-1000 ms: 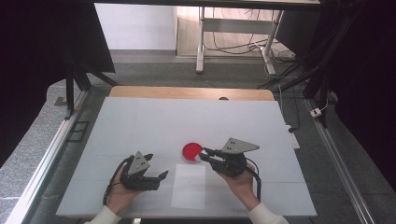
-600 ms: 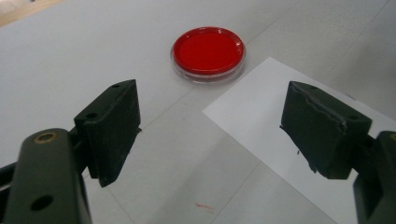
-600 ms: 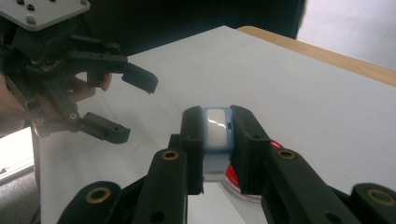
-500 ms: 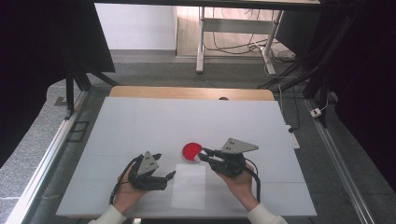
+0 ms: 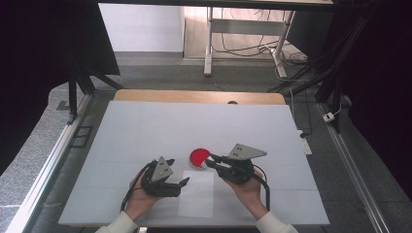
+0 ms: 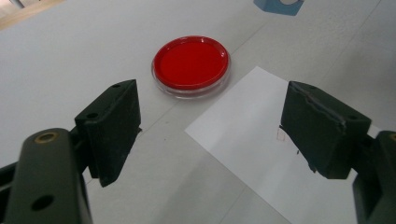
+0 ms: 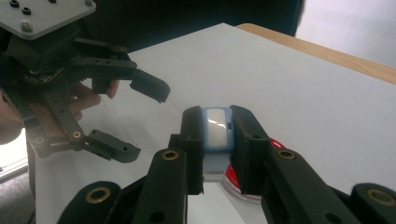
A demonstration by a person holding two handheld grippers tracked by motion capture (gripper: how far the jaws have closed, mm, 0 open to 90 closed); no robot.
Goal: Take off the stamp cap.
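White tabletop (image 5: 145, 131) fills the middle of the high view, with grey floor and desk legs behind it at the top. Nearest the bottom edge, a white sheet of paper (image 5: 197, 193) lies between the two hands. At lower left of centre, the left gripper (image 5: 180, 183) has its jaws spread wide with nothing between them, hanging just over the sheet's left edge; in the left gripper view the paper (image 6: 261, 154) runs to the lower right. Slightly higher and right of centre, the right gripper (image 5: 210, 159) is clamped on a small blue stamp block (image 7: 217, 128), held upright. Just beyond its tips sits the red ink pad (image 5: 198, 157), a round dish off the sheet's upper edge. So the block lies directly above the pad's near rim, and pressing down probably comes next.
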